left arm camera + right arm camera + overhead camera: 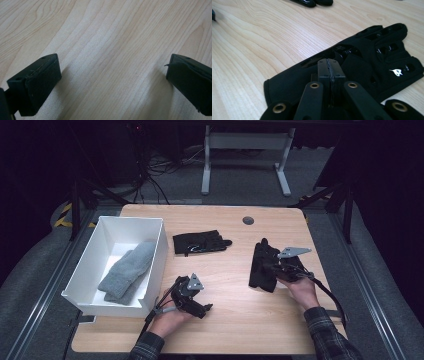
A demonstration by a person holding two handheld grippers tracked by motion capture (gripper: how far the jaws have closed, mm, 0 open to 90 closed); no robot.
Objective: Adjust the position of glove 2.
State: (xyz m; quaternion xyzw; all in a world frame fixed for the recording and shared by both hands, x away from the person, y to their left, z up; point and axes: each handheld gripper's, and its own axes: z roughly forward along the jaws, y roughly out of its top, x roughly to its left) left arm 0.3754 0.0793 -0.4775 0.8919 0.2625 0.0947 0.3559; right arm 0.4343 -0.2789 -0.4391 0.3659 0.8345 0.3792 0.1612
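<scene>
A black glove (262, 265) lies flat on the right half of the wooden table (235, 320). My right gripper (276, 266) is over its cuff side, and in the right gripper view the jaws (331, 65) are pressed together on a fold of that glove (372, 57). A second black glove (200, 241) lies flat near the table's middle, its fingertips (312, 2) at the top edge of the right gripper view. My left gripper (199, 307) rests low at the front left, open wide (112, 72) over bare wood, with nothing between its pads.
A white bin (132, 218) stands at the table's left edge with grey knitted gloves (127, 270) inside. A round cable hole (248, 220) sits near the back edge. Bare wood lies between the two hands and along the front edge.
</scene>
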